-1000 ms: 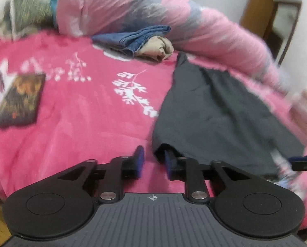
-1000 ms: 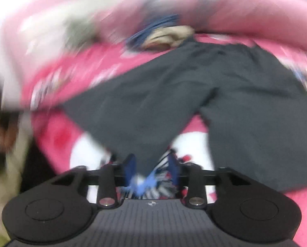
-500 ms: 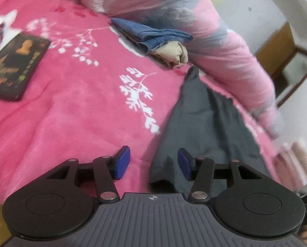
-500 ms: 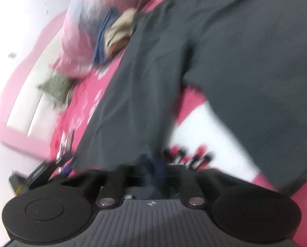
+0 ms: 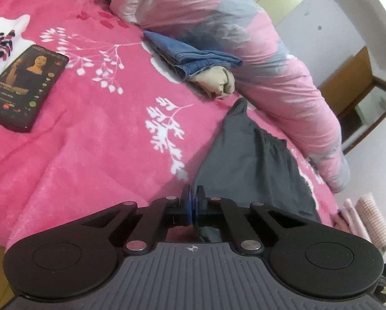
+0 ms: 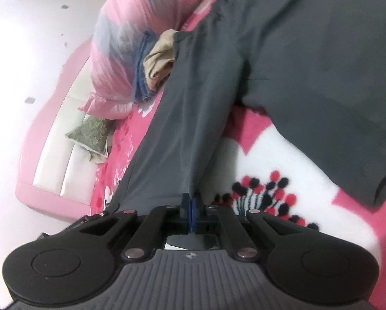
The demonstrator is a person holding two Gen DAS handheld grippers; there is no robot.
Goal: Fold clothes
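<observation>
Two tools clamp one pair of grey shorts [image 5: 247, 160] on the bed [image 5: 94, 139].
Left tool [image 5: 193, 196] and right tool [image 6: 191, 201], each closed, pinch its near hem.

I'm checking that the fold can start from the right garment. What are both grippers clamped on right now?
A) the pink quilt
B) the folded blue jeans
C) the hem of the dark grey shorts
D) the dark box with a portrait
C: the left gripper and the right gripper each have their pads shut on an edge of the dark grey shorts, while the jeans lie apart.
</observation>
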